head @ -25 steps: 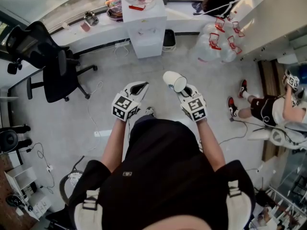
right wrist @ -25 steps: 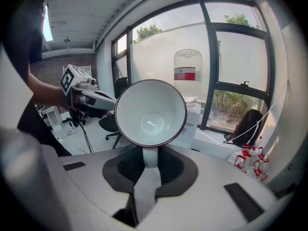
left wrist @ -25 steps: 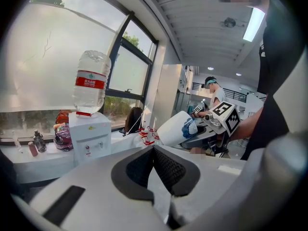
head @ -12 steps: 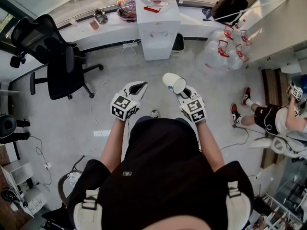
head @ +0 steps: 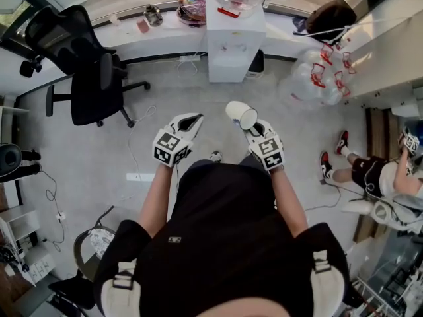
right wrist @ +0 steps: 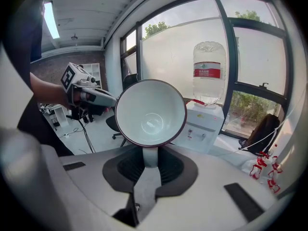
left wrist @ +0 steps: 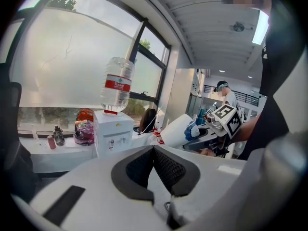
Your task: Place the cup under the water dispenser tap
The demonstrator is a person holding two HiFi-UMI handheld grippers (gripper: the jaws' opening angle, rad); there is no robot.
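Water dispenser (head: 236, 45) shifted right; grey floor (head: 86, 170), chair (head: 89, 88).

right tool (right wrist: 148, 161): clamped on cup (right wrist: 150, 110) handle | cup mouth faces camera | water dispenser (right wrist: 204, 124) beyond, right

Pale grey floor (head: 192, 98) is carrying everything here: a white water dispenser (head: 236, 41) is standing well ahead of the jaws, a small black bin (head: 256, 63) is sitting just beside it, a black office chair (head: 86, 78) is parking off to their left, and empty water jugs (head: 316, 81) are piling up ahead-right.
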